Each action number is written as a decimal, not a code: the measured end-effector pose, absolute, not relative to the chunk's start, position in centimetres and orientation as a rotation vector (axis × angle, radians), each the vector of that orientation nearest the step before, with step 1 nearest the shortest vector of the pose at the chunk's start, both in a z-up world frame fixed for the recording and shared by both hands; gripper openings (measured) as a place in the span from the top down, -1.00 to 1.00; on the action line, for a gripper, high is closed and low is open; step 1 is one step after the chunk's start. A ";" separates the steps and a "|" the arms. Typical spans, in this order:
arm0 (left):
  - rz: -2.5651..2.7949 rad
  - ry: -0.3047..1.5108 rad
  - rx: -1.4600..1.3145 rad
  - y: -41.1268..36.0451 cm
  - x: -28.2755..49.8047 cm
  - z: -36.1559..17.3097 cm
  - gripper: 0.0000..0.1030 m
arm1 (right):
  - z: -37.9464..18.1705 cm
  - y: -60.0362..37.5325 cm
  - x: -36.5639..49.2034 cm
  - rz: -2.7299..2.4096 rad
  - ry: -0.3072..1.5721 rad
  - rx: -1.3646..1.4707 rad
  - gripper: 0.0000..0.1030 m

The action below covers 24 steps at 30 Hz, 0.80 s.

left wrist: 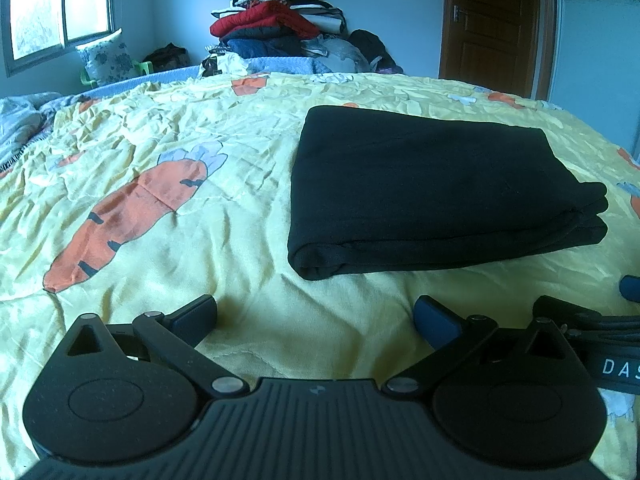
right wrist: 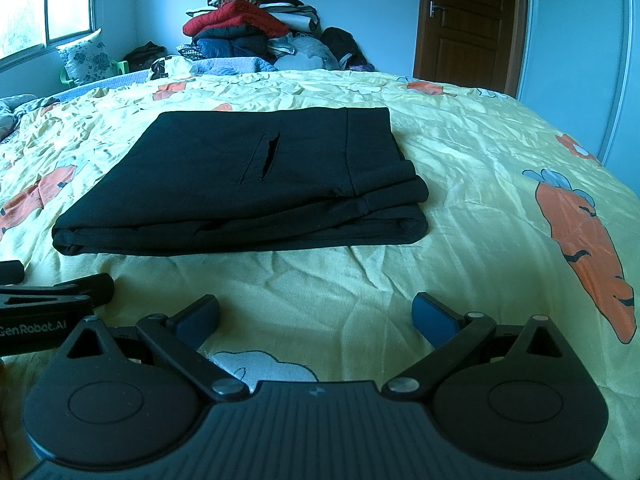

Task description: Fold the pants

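Both claws, left claw (left wrist: 315, 316) and right claw (right wrist: 316, 314), gape empty, short of the folded black pants (left wrist: 436, 188) at twelve o'clock on the bed (left wrist: 168, 248). Any stray nudge could spill its stacked layers.

Black ribbed left claw (left wrist: 314, 320), blue pads (left wrist: 436, 317), silver rivets

We see cool bluish daylight from the window (left wrist: 60, 8) at upper left, blown out white, soft shadow under the black pants (right wrist: 248, 184) whose folds lose detail, strong fisheye bending at the bed (left wrist: 200, 240) edges, dark vignetted corners, focus fairly sharp.
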<state>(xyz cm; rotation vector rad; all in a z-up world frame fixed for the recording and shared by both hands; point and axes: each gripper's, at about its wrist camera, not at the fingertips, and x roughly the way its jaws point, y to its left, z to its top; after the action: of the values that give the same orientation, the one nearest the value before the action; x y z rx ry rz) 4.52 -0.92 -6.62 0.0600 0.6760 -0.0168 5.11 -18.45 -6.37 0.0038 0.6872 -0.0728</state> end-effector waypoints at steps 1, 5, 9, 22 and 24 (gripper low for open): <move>-0.013 0.673 0.069 -1.0 4.5 -6.6 -1.00 | -6.4 -18.5 5.1 -0.073 0.687 0.004 -1.00; 0.002 0.662 0.098 -1.5 4.4 -6.5 -1.00 | -6.4 -18.5 5.1 -0.072 0.687 0.004 -1.00; 0.003 0.662 0.099 -1.5 4.4 -6.5 -1.00 | -6.4 -18.5 5.1 -0.072 0.687 0.004 -1.00; 0.011 0.655 0.119 -1.7 4.3 -6.5 -1.00 | -6.4 -18.5 5.1 -0.072 0.687 0.004 -1.00; 0.012 0.654 0.120 -1.7 4.3 -6.5 -1.00 | -6.4 -18.5 5.1 -0.072 0.687 0.003 -1.00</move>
<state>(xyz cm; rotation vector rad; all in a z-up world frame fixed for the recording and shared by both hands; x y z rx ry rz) 4.25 -1.71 -6.46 0.1197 0.6541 0.0116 5.12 -18.46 -6.37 0.0035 0.6865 -0.0717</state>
